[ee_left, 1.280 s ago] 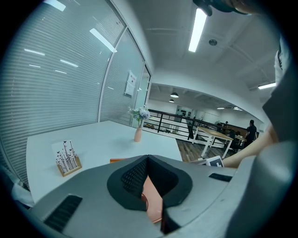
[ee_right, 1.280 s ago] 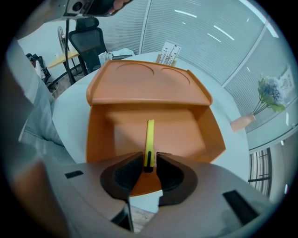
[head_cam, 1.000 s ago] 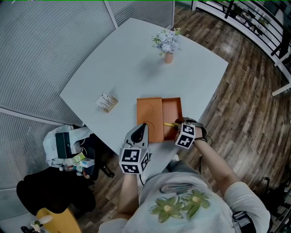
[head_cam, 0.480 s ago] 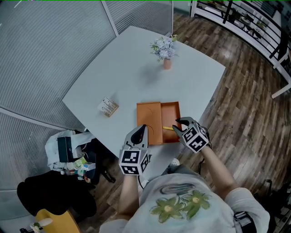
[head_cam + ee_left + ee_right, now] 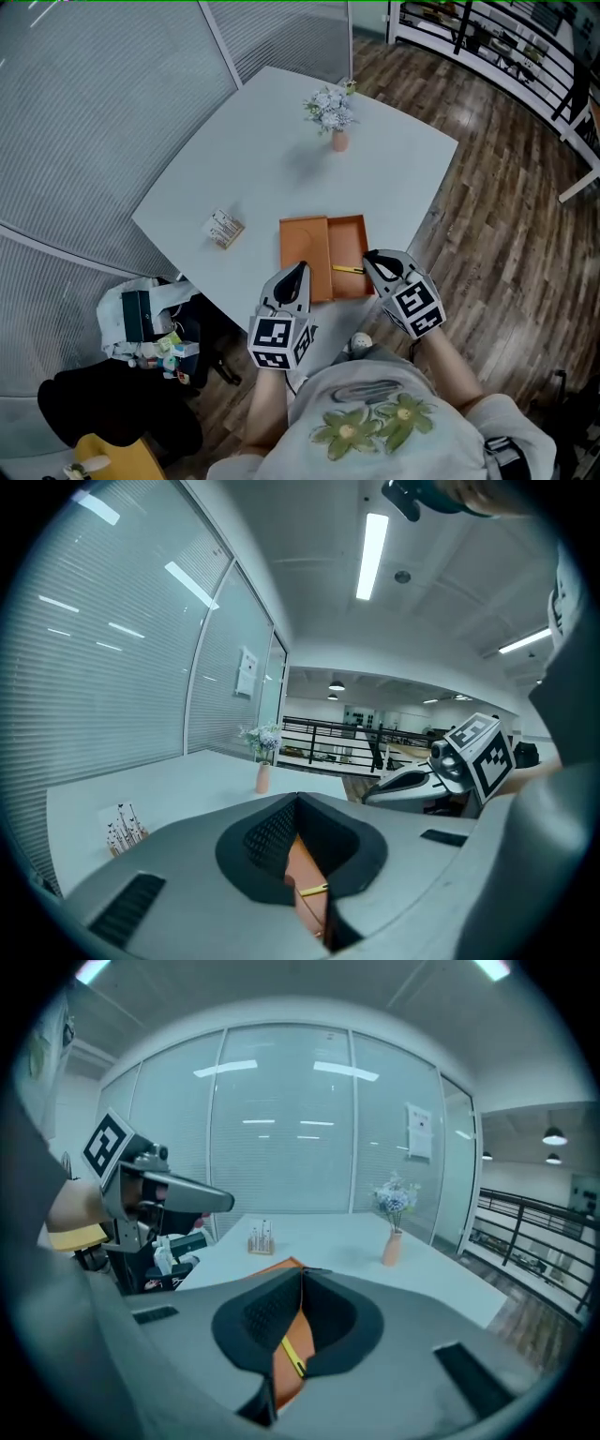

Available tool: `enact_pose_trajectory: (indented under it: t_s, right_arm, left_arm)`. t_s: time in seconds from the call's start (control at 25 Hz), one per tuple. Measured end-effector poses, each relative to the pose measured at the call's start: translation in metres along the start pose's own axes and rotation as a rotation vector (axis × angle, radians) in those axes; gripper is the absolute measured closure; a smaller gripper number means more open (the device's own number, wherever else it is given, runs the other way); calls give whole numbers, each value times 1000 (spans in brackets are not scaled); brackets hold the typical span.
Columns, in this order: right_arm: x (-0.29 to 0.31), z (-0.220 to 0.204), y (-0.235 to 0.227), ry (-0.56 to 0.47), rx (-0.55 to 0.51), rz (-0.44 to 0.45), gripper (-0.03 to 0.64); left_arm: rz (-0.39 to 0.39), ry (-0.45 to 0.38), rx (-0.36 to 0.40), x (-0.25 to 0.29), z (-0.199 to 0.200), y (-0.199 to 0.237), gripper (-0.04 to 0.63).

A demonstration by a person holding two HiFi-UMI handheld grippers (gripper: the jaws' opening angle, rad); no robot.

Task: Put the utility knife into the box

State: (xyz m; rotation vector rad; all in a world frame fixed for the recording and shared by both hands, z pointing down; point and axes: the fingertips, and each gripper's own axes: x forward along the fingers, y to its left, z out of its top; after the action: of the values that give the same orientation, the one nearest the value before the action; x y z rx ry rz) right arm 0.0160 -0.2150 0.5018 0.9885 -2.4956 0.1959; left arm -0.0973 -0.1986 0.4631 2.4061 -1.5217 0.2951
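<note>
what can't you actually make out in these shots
- utility knife: too small in the head view to tell if the blade is out; the left gripper view shows only a yellow sliver past the left gripper's own body.
- small printed carton: its print is too small to read in every view.
- bags on the floor beside the table: head view, contents too small to name.
</note>
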Motion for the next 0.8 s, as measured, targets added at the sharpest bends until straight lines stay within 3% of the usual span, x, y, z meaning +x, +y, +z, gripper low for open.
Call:
enact_pose_trajectory:
  t_s: [0.36,0.8]
  right_arm:
    - [-37,27,1,-179,30,-54,614]
    - [-52,39,8,-222,9,-54,615]
  left_arm:
    - [-40,3,27,-3,0,-26,594]
    - [-66,-5,57,-5,6,-42,594]
